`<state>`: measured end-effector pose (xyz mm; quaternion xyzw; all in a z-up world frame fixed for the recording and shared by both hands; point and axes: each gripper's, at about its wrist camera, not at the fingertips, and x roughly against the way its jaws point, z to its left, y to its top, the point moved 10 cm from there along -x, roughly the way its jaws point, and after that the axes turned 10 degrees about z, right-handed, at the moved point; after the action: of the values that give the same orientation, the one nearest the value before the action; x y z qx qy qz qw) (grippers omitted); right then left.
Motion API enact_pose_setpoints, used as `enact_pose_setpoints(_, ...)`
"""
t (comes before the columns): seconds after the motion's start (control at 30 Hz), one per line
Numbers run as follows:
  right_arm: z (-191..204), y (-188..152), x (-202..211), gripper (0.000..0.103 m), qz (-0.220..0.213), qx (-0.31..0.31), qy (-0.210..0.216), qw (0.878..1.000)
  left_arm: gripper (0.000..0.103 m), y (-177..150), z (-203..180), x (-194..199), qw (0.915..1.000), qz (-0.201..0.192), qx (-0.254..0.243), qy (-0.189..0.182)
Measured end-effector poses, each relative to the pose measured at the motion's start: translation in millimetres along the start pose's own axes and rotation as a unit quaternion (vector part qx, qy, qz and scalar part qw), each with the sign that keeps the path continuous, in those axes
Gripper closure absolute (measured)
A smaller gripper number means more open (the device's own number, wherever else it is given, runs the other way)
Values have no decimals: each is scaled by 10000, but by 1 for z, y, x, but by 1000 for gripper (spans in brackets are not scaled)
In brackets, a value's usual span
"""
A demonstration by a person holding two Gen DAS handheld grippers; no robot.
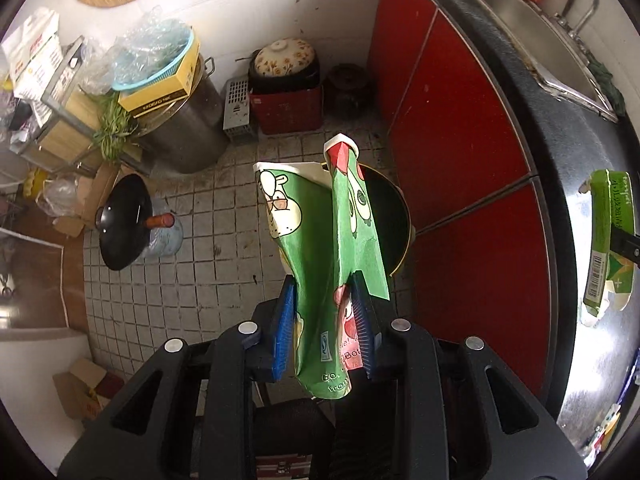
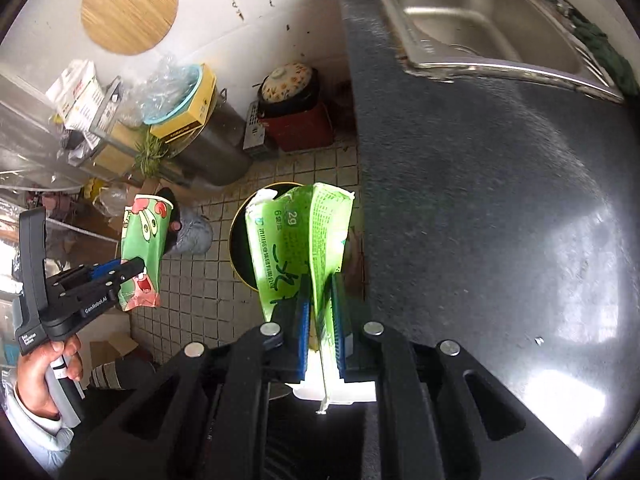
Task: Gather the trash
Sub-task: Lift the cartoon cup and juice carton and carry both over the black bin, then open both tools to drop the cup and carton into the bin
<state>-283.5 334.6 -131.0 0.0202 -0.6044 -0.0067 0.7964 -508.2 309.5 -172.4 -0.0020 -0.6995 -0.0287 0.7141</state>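
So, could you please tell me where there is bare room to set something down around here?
The dark countertop is bare from the sink toward the camera. The tiled floor is open between the wok, the black bin and the red cabinets. Crowded: the corner by the steel pot and the cluttered rack.
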Motion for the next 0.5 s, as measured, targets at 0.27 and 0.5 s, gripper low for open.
enact_pose_setpoints(0.27,38,34,-47,92,310,278,-377,9984,75,6,17,-19,9996,186,227,4)
enact_pose_setpoints(0.5,50,46,-68,92,435,407,-441,9972,75,11,18,-29,9994,304,155,56)
